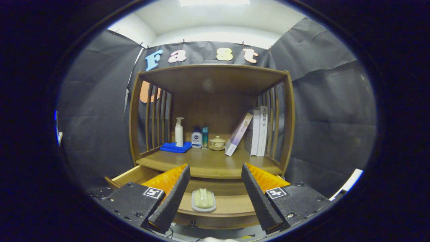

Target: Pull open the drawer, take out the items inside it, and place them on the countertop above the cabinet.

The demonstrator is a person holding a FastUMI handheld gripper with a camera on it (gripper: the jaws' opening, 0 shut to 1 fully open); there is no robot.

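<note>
now the tongs (215,195) gape wide over the soap dish (203,200) in the open drawer (231,208).

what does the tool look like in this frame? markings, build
The tool has two wedge-shaped fingers with ridged, textured faces. Each sits on a dark blocky mount with visible screws and a small square black-and-white marker on top. The fingers stand apart, open, on either side of the soap dish in the open drawer.

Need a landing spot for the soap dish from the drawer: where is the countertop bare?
The front strip of the countertop is bare, ahead of the pump bottle, lidded cup and leaning book. The back row is crowded. The open gripper brackets the soap dish in the drawer.
</note>
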